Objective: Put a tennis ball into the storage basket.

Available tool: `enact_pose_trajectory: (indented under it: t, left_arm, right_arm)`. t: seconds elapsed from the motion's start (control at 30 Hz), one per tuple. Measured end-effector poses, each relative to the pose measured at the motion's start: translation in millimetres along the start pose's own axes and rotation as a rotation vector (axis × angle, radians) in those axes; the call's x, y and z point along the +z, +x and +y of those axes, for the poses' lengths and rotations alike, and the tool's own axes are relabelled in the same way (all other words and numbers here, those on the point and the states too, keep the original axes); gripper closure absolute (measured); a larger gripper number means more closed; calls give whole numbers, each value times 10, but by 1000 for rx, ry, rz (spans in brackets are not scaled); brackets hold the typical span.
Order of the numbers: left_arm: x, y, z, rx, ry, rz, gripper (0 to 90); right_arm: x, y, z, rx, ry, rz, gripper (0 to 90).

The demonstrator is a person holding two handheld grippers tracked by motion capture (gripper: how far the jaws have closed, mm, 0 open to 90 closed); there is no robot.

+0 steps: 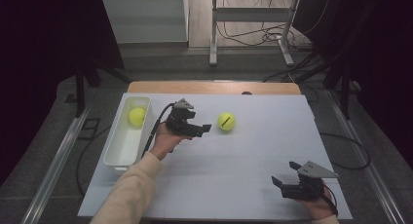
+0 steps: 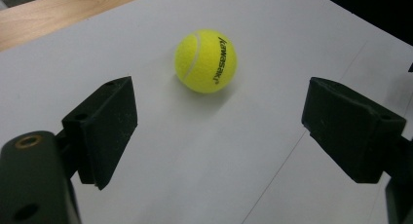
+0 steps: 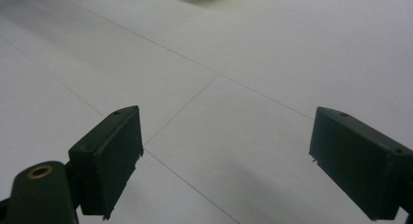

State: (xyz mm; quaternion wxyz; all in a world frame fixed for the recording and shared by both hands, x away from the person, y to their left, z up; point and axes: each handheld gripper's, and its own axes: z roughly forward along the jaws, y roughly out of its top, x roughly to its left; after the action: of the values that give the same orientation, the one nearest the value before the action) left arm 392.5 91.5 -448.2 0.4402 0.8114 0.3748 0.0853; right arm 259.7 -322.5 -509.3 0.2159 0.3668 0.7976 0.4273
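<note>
Now left gripper [image 1: 200, 129] hovers over white table [image 1: 234, 180], jaws spread wide, nothing between them, aimed at yellow tennis ball [image 1: 226, 121] just ahead, not touching. Same ball [image 2: 205, 61] lies on bare table surface, black lettering facing camera, beyond jaw tips. Second tennis ball [image 1: 137, 116] rests at far end of white bin [image 1: 115, 151] along table's left edge. Right gripper [image 1: 287, 177] sits near table's front right corner, well apart from ball, jaws spread, empty.

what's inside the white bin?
One yellow tennis ball lies at the far end of the white bin. The rest of its floor looks bare; the strip just behind the near wall is hidden from the high view.
</note>
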Motion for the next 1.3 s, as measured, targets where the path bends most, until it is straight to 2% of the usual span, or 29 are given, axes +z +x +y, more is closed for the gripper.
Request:
enact_pose_trajectory:
  t: [0.4, 0.97, 1.3]
  left_arm:
    - [108, -21, 33, -3, 10, -4, 137]
    - [385, -28, 50, -8, 50, -9, 138]
    - [478, -51, 76, -5, 56, -8, 138]
  right_arm:
    - [0, 0, 0, 0, 4, -3, 127]
    - [-4, -6, -5, 2, 2, -1, 128]
    - [-7, -6, -6, 2, 1, -2, 128]
